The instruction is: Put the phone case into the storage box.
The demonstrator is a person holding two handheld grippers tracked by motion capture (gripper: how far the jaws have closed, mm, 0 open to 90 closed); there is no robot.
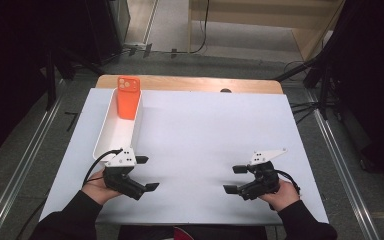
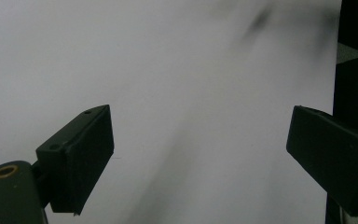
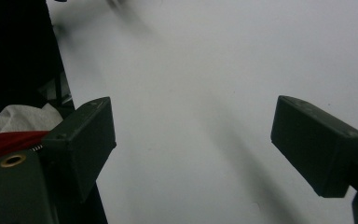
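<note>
We rest both grippers, left (image 1: pixel 146 173) and right (image 1: pixel 236 179), low in frame, jaws spread and empty, ready for the orange phone (image 1: pixel 128 97) in the upper-left tray (image 1: pixel 111 134).

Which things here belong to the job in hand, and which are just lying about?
Part of the job:
- orange phone, leaning in the far end of the tray
- white tray, just beyond the left gripper
- right gripper, open and empty like the left

Lying about:
- cables on the floor beyond the table
- dark stands at the right

No readable text, labels, brands, numbers or signs.
</note>
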